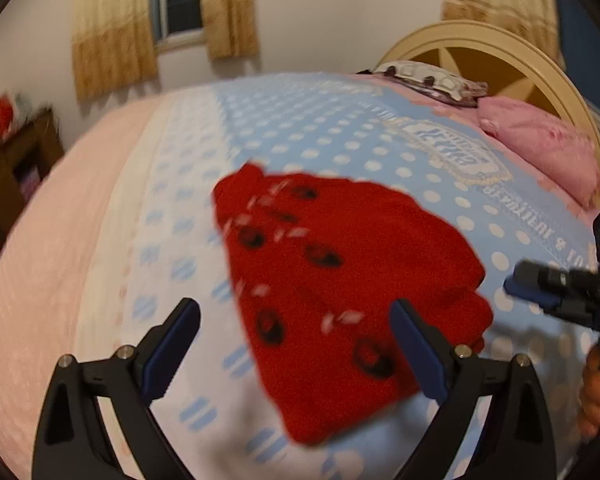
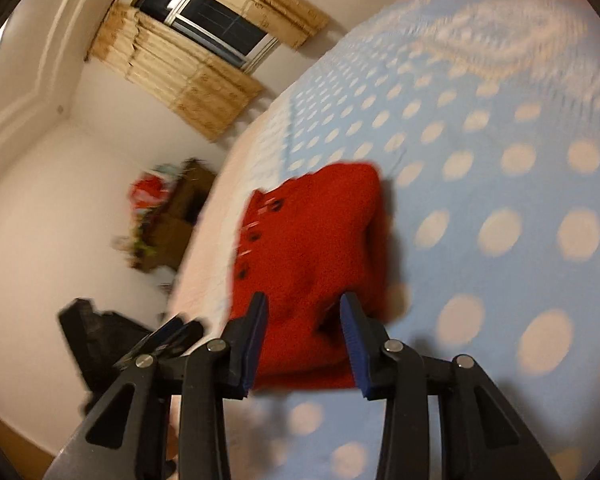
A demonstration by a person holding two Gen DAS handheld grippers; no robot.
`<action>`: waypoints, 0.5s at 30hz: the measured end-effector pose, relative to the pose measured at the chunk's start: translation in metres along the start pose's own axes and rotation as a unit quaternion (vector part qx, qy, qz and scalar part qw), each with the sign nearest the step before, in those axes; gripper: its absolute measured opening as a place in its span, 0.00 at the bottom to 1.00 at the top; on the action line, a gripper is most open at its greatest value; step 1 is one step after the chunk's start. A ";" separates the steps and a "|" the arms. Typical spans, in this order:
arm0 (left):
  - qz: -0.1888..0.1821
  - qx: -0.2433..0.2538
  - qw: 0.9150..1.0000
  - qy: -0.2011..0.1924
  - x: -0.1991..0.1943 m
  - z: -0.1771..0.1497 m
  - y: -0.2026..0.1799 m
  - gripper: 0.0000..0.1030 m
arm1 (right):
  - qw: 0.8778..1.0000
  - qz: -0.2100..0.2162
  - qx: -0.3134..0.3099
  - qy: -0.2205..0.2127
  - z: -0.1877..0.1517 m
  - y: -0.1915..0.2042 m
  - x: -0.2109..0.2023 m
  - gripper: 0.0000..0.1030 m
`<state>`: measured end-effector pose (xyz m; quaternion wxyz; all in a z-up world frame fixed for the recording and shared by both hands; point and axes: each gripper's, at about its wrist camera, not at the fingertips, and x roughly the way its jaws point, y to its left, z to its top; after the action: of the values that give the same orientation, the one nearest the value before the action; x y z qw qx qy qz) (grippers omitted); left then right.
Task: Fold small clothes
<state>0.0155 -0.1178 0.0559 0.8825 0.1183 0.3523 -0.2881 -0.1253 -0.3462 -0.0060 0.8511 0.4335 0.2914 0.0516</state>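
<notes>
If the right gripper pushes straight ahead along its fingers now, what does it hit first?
Most likely the folded red garment: it lies directly ahead of the right gripper, its near edge already between the fingers. The dotted blue bedspread lies beneath. Blur makes depth uncertain.

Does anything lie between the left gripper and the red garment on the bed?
Nothing visible does. The left gripper is open just above the red garment, which lies on the dotted bedspread. The right gripper is at the garment's other edge.

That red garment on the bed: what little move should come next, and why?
Probably close the right gripper fully on the red garment's near edge, since its fingers straddle the fabric without clearly pinching it, while the left gripper hangs open above.
</notes>
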 end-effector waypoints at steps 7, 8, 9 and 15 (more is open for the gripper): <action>-0.006 -0.040 0.998 0.045 0.030 0.017 0.009 0.95 | 0.995 -0.049 -0.081 0.041 -0.014 0.017 0.038 0.38; -0.004 -0.039 0.998 0.047 0.031 0.017 0.011 0.95 | 0.994 -0.045 -0.089 0.050 -0.016 0.019 0.042 0.33; -0.002 -0.038 0.998 0.046 0.030 0.016 0.011 0.95 | 0.992 -0.043 -0.098 0.067 -0.020 0.022 0.047 0.13; 0.004 -0.056 0.997 0.059 0.041 0.009 0.021 0.95 | 0.974 -0.105 -0.161 0.122 -0.052 0.017 0.049 0.10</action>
<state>0.0565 -0.1219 0.0344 0.8665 0.0865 0.4190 -0.2572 -0.1096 -0.2825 -0.0388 0.8686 0.2480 0.4247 0.0603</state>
